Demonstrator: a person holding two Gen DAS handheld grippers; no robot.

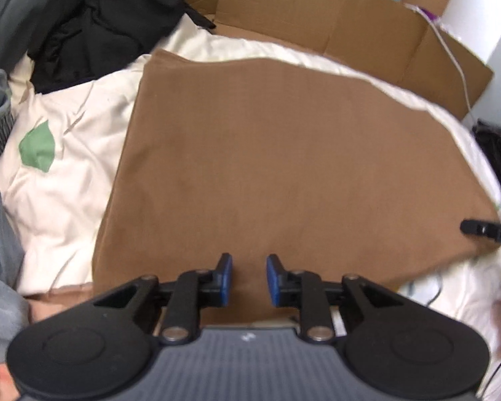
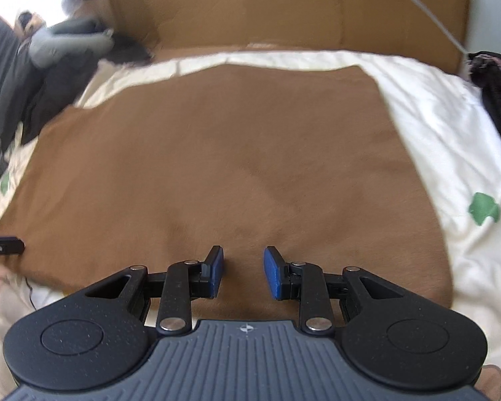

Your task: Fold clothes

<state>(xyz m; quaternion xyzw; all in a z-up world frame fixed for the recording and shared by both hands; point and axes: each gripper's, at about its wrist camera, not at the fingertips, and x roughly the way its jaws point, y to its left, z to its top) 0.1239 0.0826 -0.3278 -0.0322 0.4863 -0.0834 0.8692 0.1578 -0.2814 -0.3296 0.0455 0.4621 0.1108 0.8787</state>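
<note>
Two grippers hover over one brown garment (image 1: 284,153) that lies spread flat on a white bedsheet (image 1: 60,180) printed with green leaves. Left gripper (image 1: 248,279) has its jaws parted and empty, above the garment's near edge; cloth shows in the gap between the blue pads (image 1: 225,275). Right gripper (image 2: 243,275) also stands with jaws apart, gripping nothing, over the garment's near part. Dark clothes (image 1: 93,33) lie heaped at the far left, and cardboard (image 1: 334,16) stands behind the bed.

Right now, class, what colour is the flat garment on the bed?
Brown garment, clearest in the left wrist view.
</note>
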